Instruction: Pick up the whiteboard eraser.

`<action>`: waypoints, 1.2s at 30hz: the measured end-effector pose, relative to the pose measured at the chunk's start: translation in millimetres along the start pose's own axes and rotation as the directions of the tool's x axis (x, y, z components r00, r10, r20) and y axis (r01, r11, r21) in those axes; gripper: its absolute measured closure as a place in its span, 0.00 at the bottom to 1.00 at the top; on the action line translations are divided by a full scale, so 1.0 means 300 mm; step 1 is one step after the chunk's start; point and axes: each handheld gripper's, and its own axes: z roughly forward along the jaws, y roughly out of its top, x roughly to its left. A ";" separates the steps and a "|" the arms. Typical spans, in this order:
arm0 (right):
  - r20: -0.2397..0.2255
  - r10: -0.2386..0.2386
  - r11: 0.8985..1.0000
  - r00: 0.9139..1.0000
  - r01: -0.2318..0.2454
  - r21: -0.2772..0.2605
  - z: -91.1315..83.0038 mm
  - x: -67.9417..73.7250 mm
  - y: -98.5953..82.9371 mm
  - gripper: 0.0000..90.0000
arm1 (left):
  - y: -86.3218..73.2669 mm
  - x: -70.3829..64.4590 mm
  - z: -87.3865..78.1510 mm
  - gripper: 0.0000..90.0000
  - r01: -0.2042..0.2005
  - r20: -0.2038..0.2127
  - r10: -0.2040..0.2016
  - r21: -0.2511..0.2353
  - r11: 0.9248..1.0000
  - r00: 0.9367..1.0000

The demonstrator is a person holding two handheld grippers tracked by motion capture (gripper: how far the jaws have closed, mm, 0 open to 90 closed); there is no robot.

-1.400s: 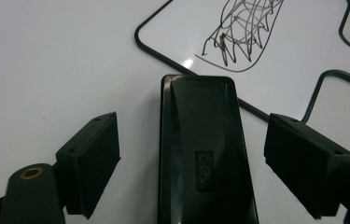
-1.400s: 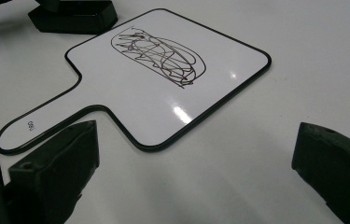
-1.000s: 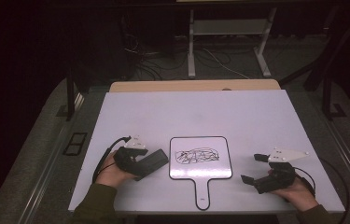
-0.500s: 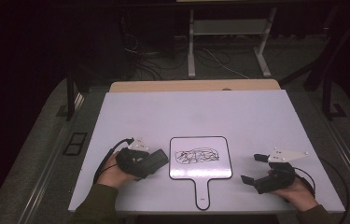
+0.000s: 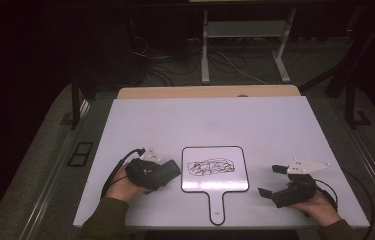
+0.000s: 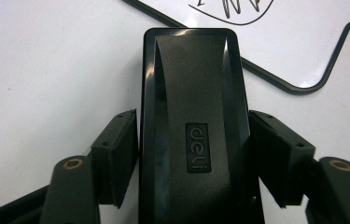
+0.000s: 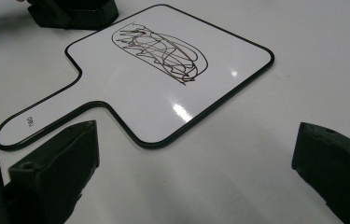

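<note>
High view first: we hold a gripper in each hand over the white table [image 5: 275,125]; between them lies a small whiteboard [image 5: 215,170] with a handle, its face covered by a dark scribble [image 5: 211,167]; the handle points toward our edge of the table.

Our left gripper [image 5: 167,172] sits just beside the board's left edge; in the left gripper view its jaws are clamped on a black eraser [image 6: 193,140], one jaw pressed to each long side; the eraser's far end lies near the board's black rim [image 6: 275,79], and we cannot tell whether it touches.

Our right gripper [image 5: 270,181] rests on the table to the right of the board, apart from it; in the right gripper view its jaws stand wide apart with nothing between them but bare table; beyond them we see the board [image 7: 163,74], flat, and the eraser [image 7: 77,11] at its far corner.
</note>
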 end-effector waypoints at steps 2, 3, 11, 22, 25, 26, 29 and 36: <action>0.000 -0.001 1.000 1.000 0.001 0.002 0.000 0.000 0.000 0.00 | 0.000 0.001 0.000 0.39 -0.005 -0.006 0.005 0.012 1.000 1.000; 0.000 -0.001 1.000 1.000 0.001 0.003 0.000 0.000 0.000 0.00 | 0.000 0.000 0.000 0.40 0.001 -0.007 -0.001 0.016 1.000 1.000; 0.000 -0.001 1.000 1.000 0.001 0.001 -0.001 -0.001 -0.001 0.00 | 0.001 0.000 0.003 0.42 0.007 -0.001 -0.007 0.018 1.000 1.000; 0.000 -0.004 1.000 1.000 0.004 0.004 0.000 0.000 -0.001 0.00 | 0.009 0.001 0.002 0.43 0.038 0.004 -0.038 0.033 0.999 0.999; 0.000 -0.005 1.000 1.000 0.005 0.004 -0.001 0.000 -0.001 0.00 | 0.010 0.001 0.000 0.43 0.029 0.011 -0.029 0.036 0.999 1.000; 0.000 -0.004 1.000 1.000 0.004 0.004 0.000 0.000 -0.001 0.00 | 0.010 0.001 0.000 0.43 0.027 0.013 -0.028 0.035 0.999 1.000; 0.000 -0.003 1.000 1.000 0.003 0.005 0.000 0.001 -0.001 0.00 | 0.010 0.001 -0.001 0.43 0.041 0.012 -0.042 0.034 0.999 0.999; -0.002 -0.005 1.000 1.000 0.005 0.007 0.001 0.002 -0.001 0.00 | 0.009 0.005 -0.011 0.43 0.063 0.019 -0.063 0.021 0.998 0.998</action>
